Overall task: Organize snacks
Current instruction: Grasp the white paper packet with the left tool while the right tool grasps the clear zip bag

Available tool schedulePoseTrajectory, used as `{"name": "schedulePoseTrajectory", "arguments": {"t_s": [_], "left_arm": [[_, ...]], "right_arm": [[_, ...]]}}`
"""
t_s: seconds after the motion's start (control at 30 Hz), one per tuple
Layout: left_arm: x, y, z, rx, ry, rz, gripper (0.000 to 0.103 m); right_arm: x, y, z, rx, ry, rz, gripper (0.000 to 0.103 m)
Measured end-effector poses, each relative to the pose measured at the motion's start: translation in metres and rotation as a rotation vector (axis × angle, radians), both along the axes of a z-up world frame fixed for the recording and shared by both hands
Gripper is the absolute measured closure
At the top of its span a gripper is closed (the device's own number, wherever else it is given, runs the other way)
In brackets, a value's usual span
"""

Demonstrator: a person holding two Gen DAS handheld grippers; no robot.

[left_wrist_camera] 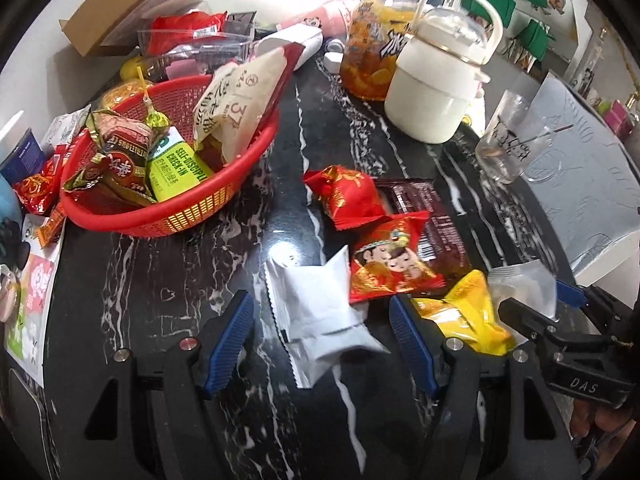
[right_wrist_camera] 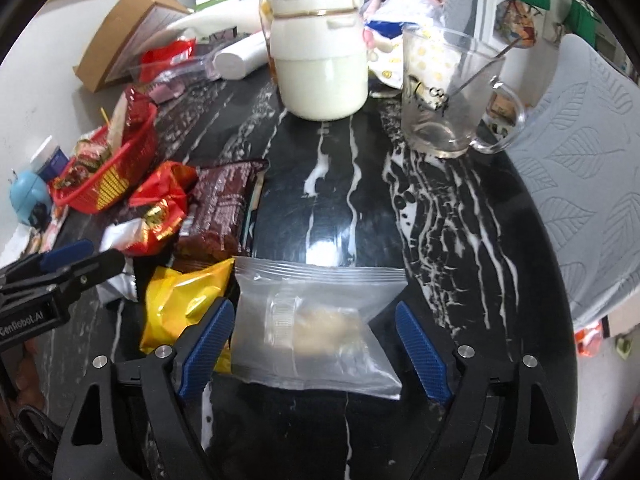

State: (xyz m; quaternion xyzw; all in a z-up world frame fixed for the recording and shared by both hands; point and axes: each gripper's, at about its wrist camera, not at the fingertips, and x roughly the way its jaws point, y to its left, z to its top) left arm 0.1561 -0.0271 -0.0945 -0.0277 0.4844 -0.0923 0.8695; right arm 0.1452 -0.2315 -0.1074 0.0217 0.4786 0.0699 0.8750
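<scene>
White packet (left_wrist_camera: pixel 320 312) lies between your left gripper's (left_wrist_camera: pixel 322 320) open jaws, clear bag (right_wrist_camera: pixel 316 320) between your right gripper's (right_wrist_camera: pixel 316 330); close squarely, then carry both to the red basket (left_wrist_camera: pixel 224 200).

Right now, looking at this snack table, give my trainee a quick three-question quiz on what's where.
1. True or false: the red basket is empty.
2. Which packet lies between the fingers of the left hand-held gripper? A) white packet B) yellow packet C) brown packet
3. Fill in: between the fingers of the right hand-held gripper lies a clear ____ bag.

Key: 1 false, it holds several snack packets. 2 A. 3 zip; both grippers are open and the pads touch nothing.
</scene>
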Motion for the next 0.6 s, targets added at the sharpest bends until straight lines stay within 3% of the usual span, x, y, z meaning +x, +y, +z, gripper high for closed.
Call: {"name": "schedulePoseTrajectory", "arguments": {"t_s": [0.27, 0.37, 0.6], "left_arm": [[0.011, 0.001, -0.017, -0.018, 0.032, -0.013, 0.034], [0.009, 0.0, -0.016, -0.022, 0.015, -0.039, 0.049], [0.0, -0.003, -0.016, -0.026, 0.02, -0.059, 0.056]], "right_arm": [[0.004, 0.001, -0.013, -0.006, 0.031, -0.011, 0.019], [0.002, 0.002, -0.013, -0.016, 0.031, -0.014, 0.019], [-0.009, -0.007, -0.009, 0.052, -0.004, -0.038, 0.03]]}}
